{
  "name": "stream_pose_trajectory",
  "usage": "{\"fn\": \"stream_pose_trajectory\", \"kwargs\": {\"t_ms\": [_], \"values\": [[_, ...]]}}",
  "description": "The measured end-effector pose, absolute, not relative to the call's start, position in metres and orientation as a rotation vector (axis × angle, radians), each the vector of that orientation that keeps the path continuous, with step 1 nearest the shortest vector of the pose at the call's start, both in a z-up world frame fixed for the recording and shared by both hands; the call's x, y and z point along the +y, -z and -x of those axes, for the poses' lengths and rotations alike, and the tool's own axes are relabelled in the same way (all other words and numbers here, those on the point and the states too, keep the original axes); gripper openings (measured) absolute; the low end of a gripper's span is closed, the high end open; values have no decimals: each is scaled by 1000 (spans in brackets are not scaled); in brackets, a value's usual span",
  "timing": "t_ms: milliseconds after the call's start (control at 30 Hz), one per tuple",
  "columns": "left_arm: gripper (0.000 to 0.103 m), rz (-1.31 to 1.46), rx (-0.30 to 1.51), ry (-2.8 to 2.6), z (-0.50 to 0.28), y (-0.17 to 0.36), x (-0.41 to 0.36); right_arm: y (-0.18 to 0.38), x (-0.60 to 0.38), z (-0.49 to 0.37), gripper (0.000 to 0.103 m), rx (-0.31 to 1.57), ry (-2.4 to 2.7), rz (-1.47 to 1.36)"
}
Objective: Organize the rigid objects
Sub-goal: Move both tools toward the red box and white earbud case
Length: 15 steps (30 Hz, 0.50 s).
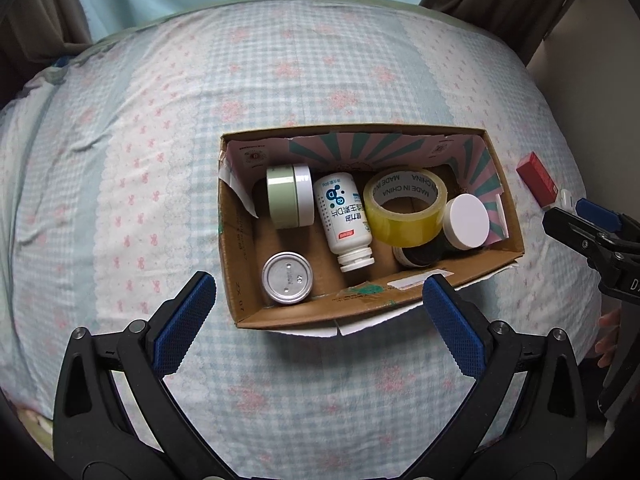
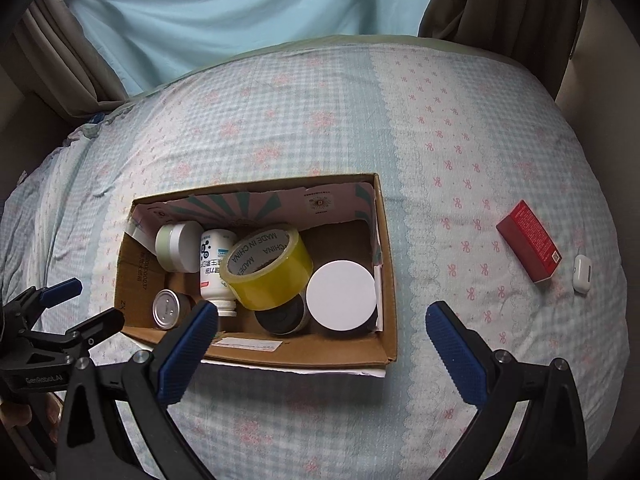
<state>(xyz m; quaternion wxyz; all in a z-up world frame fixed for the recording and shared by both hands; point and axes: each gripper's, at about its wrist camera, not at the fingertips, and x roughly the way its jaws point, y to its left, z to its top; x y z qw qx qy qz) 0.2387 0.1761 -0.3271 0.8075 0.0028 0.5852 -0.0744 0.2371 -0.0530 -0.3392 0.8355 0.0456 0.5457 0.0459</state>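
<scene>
An open cardboard box [image 1: 404, 301] [image 2: 304, 354] lies on the bed. Inside are a green jar [image 1: 289, 196] [image 2: 176, 249], a white pill bottle [image 1: 344, 220] [image 2: 214, 264], a yellow tape roll [image 1: 404, 208] [image 2: 272, 268], a silver-lidded tin [image 1: 287, 278] [image 2: 166, 309] and a white-lidded dark jar [image 1: 468, 221] [image 2: 342, 294]. A red box [image 1: 538, 184] [image 2: 530, 240] and a small white earbud case [image 1: 565, 199] [image 2: 581, 273] lie on the bedding right of the box. My left gripper [image 1: 318, 316] is open and empty at the box's near edge. My right gripper [image 2: 322, 344] is open and empty over the box's near right corner.
The bed [image 1: 280, 80] [image 2: 440, 120] has a checked blue and pink floral cover. Light blue and brown curtains [image 2: 240, 8] hang behind it. The right gripper's body shows at the right edge of the left wrist view [image 1: 596, 236], and the left gripper's at the left edge of the right wrist view [image 2: 52, 320].
</scene>
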Motion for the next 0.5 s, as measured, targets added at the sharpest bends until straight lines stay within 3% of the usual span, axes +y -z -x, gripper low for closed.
{"fn": "stream_pose_trajectory", "kwargs": {"t_ms": [500], "values": [[103, -62, 1081, 179, -206, 226, 103, 251, -116, -187, 103, 1084, 13, -66]]}}
